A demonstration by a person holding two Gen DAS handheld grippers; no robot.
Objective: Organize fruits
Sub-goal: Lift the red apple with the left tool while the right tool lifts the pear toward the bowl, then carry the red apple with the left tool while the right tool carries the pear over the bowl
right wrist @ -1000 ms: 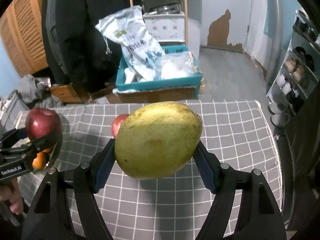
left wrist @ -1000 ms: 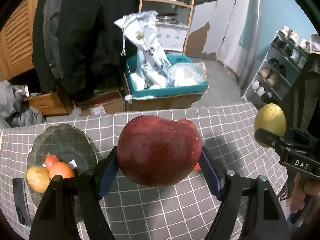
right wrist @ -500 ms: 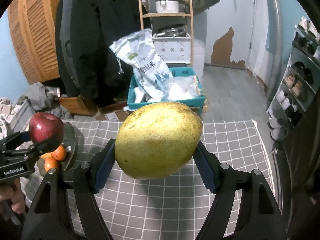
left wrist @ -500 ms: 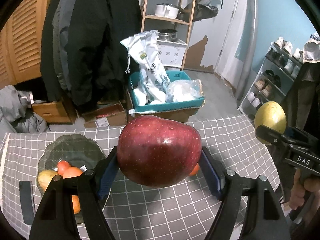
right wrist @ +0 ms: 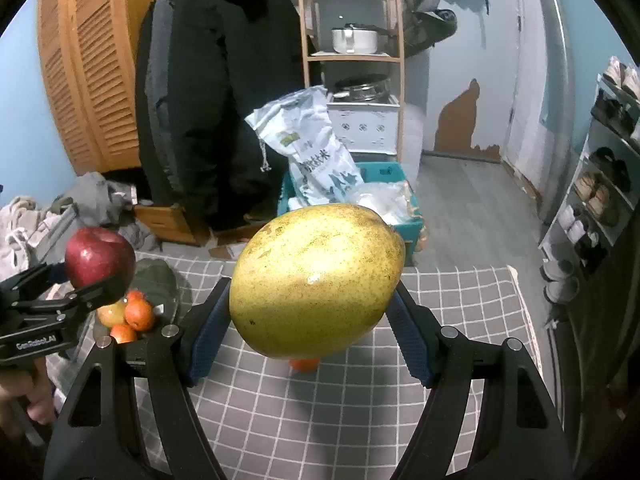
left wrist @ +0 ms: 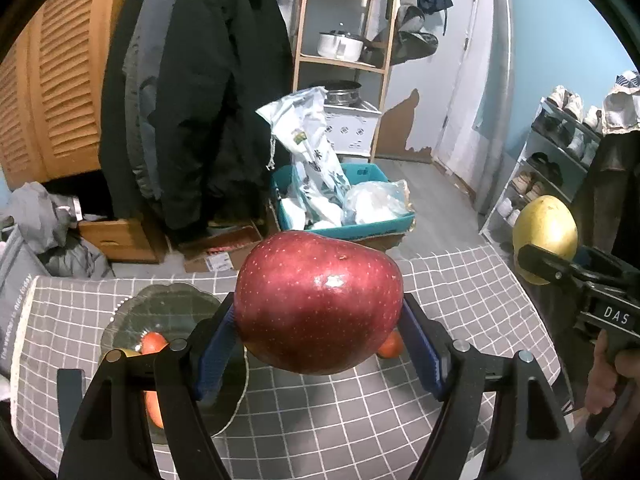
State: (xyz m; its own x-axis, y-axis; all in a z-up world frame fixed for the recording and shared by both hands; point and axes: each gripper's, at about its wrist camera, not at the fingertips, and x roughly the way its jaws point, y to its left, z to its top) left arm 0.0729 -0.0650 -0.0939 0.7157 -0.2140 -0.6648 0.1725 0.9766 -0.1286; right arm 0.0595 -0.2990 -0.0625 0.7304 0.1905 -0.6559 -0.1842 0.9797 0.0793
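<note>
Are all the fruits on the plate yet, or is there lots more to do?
Partly done: a few small fruits already sit on the glass plate. In hand: the left hand-held gripper grips a red apple, the right hand-held gripper a yellow pear. Left: those two, plus one orange fruit on the checked cloth.

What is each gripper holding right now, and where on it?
Left gripper clamps the red apple across its sides; right gripper clamps the yellow-green pear likewise.

left wrist cam: sitting close behind its gripper, looking down over the checked table (left wrist: 460, 292)
right wrist cam: doing the same from the right
shared: both catching the glass plate (left wrist: 168, 308) (right wrist: 160, 280)
</note>
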